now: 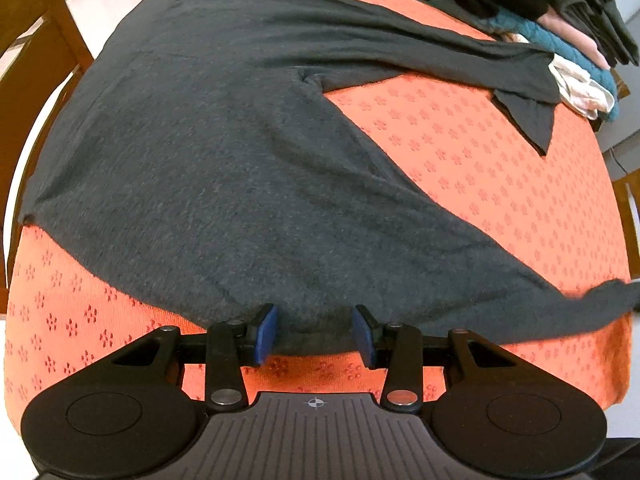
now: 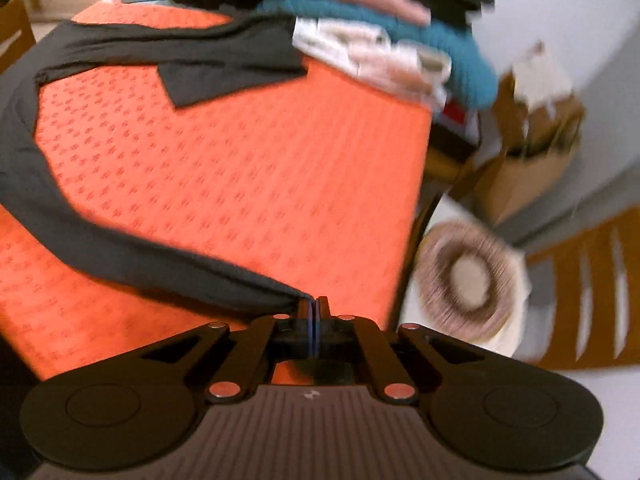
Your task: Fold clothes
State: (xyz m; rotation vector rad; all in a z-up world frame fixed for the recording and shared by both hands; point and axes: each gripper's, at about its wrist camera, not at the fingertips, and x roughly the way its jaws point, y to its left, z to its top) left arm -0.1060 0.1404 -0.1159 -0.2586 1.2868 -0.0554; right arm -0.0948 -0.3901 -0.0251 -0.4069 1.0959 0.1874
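Presently, item one: dark grey long-sleeved top (image 1: 208,152), spread over the orange patterned cloth (image 1: 500,184) of the table, body to the left, two sleeves running off to the right. Item two: near sleeve (image 2: 120,248), long axis slanting across the cloth, its cuff clamped between the shut fingers of the right gripper (image 2: 314,306) near the table's right edge; this hand alone holds cloth. Item three: left gripper (image 1: 315,330), fingers apart, straddling the near hem of the body without pinching it. Item four: far sleeve (image 2: 168,52), lying loose, cuff beside a stack of folded clothes (image 2: 400,28). Likely next: carry the held sleeve leftward across the body
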